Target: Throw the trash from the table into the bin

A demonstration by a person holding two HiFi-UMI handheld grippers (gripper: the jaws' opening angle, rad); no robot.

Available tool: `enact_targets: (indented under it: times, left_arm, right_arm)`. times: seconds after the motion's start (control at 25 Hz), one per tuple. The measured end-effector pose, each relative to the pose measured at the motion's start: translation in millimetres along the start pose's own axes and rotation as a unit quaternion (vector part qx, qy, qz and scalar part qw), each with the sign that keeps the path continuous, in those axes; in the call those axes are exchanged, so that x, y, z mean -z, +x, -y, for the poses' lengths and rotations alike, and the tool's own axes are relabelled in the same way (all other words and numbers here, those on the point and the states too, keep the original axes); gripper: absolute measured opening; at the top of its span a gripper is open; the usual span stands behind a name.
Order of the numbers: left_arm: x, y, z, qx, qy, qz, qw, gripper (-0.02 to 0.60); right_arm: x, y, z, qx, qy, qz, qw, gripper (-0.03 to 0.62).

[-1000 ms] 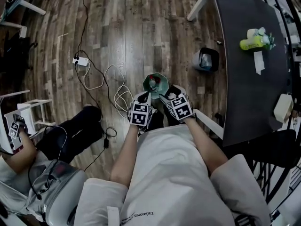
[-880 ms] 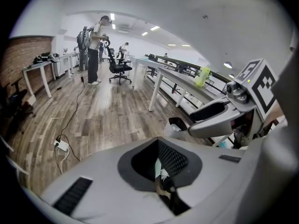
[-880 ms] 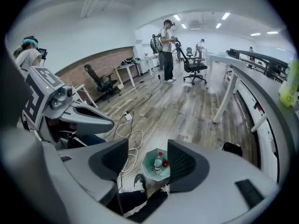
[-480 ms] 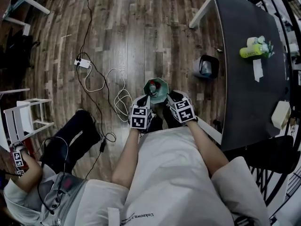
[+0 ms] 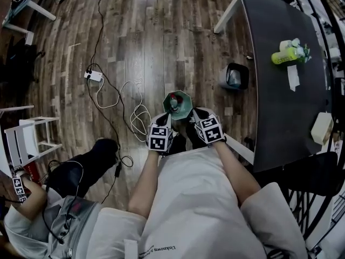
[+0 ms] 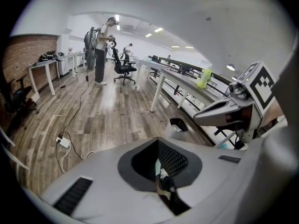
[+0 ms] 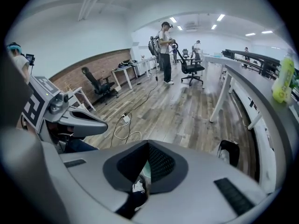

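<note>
Left gripper and right gripper sit side by side, each with its jaws pressed together; a green eight-sided container with a red and white item inside lies just ahead of both tips, contact not determinable. Ahead and to the right of the right gripper, a black bin stands on the floor beside the dark table. Farther right and ahead, a green bottle and a white paper strip lie on that table.

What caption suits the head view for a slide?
Person beside a dark table holds left gripper and right gripper side by side; black bin on the floor.
</note>
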State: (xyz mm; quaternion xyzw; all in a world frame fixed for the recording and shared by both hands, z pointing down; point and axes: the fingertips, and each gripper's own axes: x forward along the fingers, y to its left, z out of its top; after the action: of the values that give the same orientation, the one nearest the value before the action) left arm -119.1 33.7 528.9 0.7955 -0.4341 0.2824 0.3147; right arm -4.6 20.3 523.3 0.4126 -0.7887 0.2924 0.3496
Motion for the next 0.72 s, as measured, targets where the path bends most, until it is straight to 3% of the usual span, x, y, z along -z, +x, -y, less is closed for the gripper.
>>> enact_targets:
  times: [0.24,0.4,0.56,0.72]
  left_arm:
    - [-11,0,16,0.031,0.026,0.014,0.9991,0.029]
    - [-41,6,32,0.048,0.062,0.029,0.9965,0.029]
    - [-88,23,50,0.075,0.114,0.042,0.9897,0.029]
    - [-142,47,77,0.085,0.140,0.064,0.9844,0.029]
  right_arm:
    - [-6,-18,12,0.037,0.015,0.031,0.999,0.020]
    - [-24,-43,50,0.077,0.059,0.083,0.992,0.020]
    - [-46,-79,110,0.129,0.149,0.157,0.968,0.020]
    - [-58,-118,178,0.179,0.179,0.193,0.948,0.020]
